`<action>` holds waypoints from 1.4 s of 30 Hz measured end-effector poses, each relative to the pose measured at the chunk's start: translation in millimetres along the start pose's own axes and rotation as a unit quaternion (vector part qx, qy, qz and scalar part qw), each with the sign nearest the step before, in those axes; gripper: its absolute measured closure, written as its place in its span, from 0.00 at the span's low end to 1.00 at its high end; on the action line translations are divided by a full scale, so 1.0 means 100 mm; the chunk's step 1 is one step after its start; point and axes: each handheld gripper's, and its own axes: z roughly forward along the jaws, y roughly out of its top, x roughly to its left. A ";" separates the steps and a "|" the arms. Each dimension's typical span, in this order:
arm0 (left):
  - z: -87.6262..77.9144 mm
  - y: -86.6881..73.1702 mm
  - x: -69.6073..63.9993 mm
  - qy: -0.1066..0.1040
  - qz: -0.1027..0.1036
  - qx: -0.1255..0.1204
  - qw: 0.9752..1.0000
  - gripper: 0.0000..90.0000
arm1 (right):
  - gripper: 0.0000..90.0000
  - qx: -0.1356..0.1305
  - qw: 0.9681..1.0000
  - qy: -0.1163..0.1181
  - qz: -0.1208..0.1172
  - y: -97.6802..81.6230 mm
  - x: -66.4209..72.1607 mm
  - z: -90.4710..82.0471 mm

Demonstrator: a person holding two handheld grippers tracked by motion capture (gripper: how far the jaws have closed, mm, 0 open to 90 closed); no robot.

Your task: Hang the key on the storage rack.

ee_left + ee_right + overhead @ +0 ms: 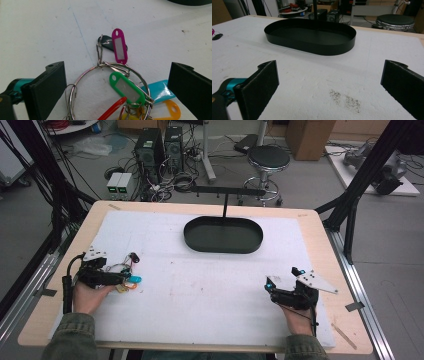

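A large metal key ring (85,75) lies on the white table cover, carrying coloured plastic tags: magenta (119,46), green (127,88), cyan (158,90), orange, red and a dark one. My left gripper (112,90) is open, its jaws wide on either side of the ring. In the high view the left gripper (107,277) sits at the table's left with the key bunch (131,281) at its tip. My right gripper (329,87) is open over bare cover; in the high view the right gripper (282,287) is at the right front. A black oval tray (223,234) stands at the back centre.
A thin black post with a crossbar (226,195) rises from behind the tray (312,36). A dark speckled stain (345,98) marks the cover in front of the right gripper. The wooden table edge (340,270) runs along the right. Stool and computers stand beyond the table.
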 end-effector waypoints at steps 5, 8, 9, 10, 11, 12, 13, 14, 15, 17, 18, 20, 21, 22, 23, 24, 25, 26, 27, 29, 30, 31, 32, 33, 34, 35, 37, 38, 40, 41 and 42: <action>0.03 0.01 -0.01 -0.005 0.003 0.006 1.000 0.07 | 0.01 0.002 1.000 0.000 -0.002 0.00 0.00 0.01; 0.06 0.03 -0.03 -0.007 0.005 0.018 1.000 0.07 | 0.01 0.002 1.000 0.001 -0.003 0.00 0.00 0.01; 0.07 0.04 -0.04 -0.006 0.009 0.019 1.000 0.07 | 0.01 0.003 1.000 0.001 -0.003 0.00 0.00 0.01; 0.08 0.04 -0.05 -0.007 0.010 0.021 1.000 0.07 | 0.01 0.003 1.000 0.001 -0.005 0.00 0.00 0.01; 0.09 0.04 -0.06 -0.009 0.008 0.022 1.000 0.07 | 0.01 0.004 1.000 0.001 -0.003 0.00 0.01 0.01; 0.10 0.04 -0.05 -0.010 0.010 0.028 1.000 0.08 | 0.01 0.004 1.000 0.001 -0.007 0.00 0.01 0.01; 0.11 0.04 -0.06 -0.010 0.009 0.029 0.999 0.08 | 0.01 0.004 1.000 0.001 -0.007 0.00 0.01 0.01; 0.12 0.04 -0.05 -0.008 0.008 0.032 0.999 0.08 | 0.01 0.006 1.000 0.001 -0.007 0.00 0.01 0.01; 0.12 0.04 -0.05 -0.008 0.007 0.034 0.999 0.09 | 0.01 0.005 1.000 0.001 -0.008 0.00 0.01 0.01; 0.12 0.04 -0.04 -0.005 0.005 0.034 0.999 0.11 | 0.01 0.007 1.000 0.001 -0.007 0.00 0.02 0.01; 0.12 0.04 -0.04 -0.005 0.003 0.033 0.999 0.11 | 0.01 0.007 1.000 0.001 -0.007 0.00 0.02 0.01; 0.13 0.03 -0.03 -0.002 0.003 0.038 0.999 0.12 | 0.01 0.008 1.000 0.001 -0.010 -0.01 0.02 0.02; 0.13 0.03 -0.03 -0.004 0.003 0.042 0.999 0.14 | 0.01 0.007 1.000 0.001 -0.011 0.00 0.02 0.02; 0.14 0.03 -0.03 -0.004 0.001 0.043 0.999 0.14 | 0.01 0.007 1.000 0.001 -0.011 0.00 0.02 0.02; 0.14 0.03 -0.02 -0.004 0.001 0.047 0.999 0.16 | 0.01 0.008 1.000 0.001 -0.011 -0.01 0.02 0.02; 0.15 0.03 -0.02 -0.001 0.001 0.048 0.999 0.19 | 0.01 0.009 1.000 0.001 -0.011 -0.01 0.02 0.02; 0.15 0.02 -0.03 -0.001 0.000 0.049 0.999 0.19 | 0.01 0.009 1.000 0.001 -0.011 -0.01 0.02 0.02; 0.15 0.02 -0.02 -0.003 -0.001 0.048 0.999 0.21 | 0.01 0.010 1.000 0.002 -0.011 -0.01 0.02 0.02; 0.15 0.02 -0.02 -0.004 -0.004 0.049 0.999 0.21 | 0.01 0.010 1.000 0.002 -0.011 -0.01 0.02 0.02; 0.15 0.02 -0.02 -0.006 -0.004 0.049 0.999 0.24 | 0.01 0.010 1.000 0.002 -0.013 -0.01 0.02 0.02; 0.16 0.02 -0.02 -0.004 -0.005 0.051 0.999 0.25 | 0.01 0.011 1.000 0.002 -0.013 -0.01 0.02 0.02; 0.16 0.02 -0.02 -0.003 -0.005 0.052 0.999 0.25 | 0.01 0.011 1.000 0.003 -0.013 -0.01 0.03 0.02; 0.17 0.02 -0.03 -0.003 -0.005 0.055 0.998 0.25 | 0.01 0.011 1.000 0.003 -0.013 -0.01 0.03 0.02; 0.17 0.02 -0.03 -0.006 -0.005 0.057 0.998 0.27 | 0.01 0.011 1.000 0.002 -0.013 -0.01 0.03 0.03; 0.17 0.02 -0.04 -0.003 -0.005 0.057 0.998 0.28 | 0.01 0.012 1.000 0.003 -0.014 -0.01 0.03 0.03; 0.17 0.03 -0.04 -0.003 -0.003 0.056 0.998 0.30 | 0.01 0.012 1.000 0.003 -0.016 -0.01 0.03 0.03; 0.16 0.03 -0.04 -0.006 -0.006 0.052 0.999 0.36 | 0.01 0.013 1.000 0.003 -0.016 -0.01 0.03 0.03; 0.16 0.03 -0.04 -0.007 -0.007 0.052 0.999 0.38 | 0.01 0.013 1.000 0.004 -0.017 -0.01 0.03 0.03; 0.16 0.02 -0.04 -0.011 -0.009 0.060 0.998 0.45 | 0.01 0.013 1.000 0.004 -0.016 -0.01 0.03 0.03; 0.17 0.02 -0.04 -0.013 -0.009 0.064 0.998 0.50 | 0.01 0.013 1.000 0.004 -0.016 -0.01 0.04 0.03; 0.18 0.02 -0.04 -0.016 -0.008 0.074 0.997 0.54 | 0.01 0.014 1.000 0.004 -0.016 -0.01 0.04 0.03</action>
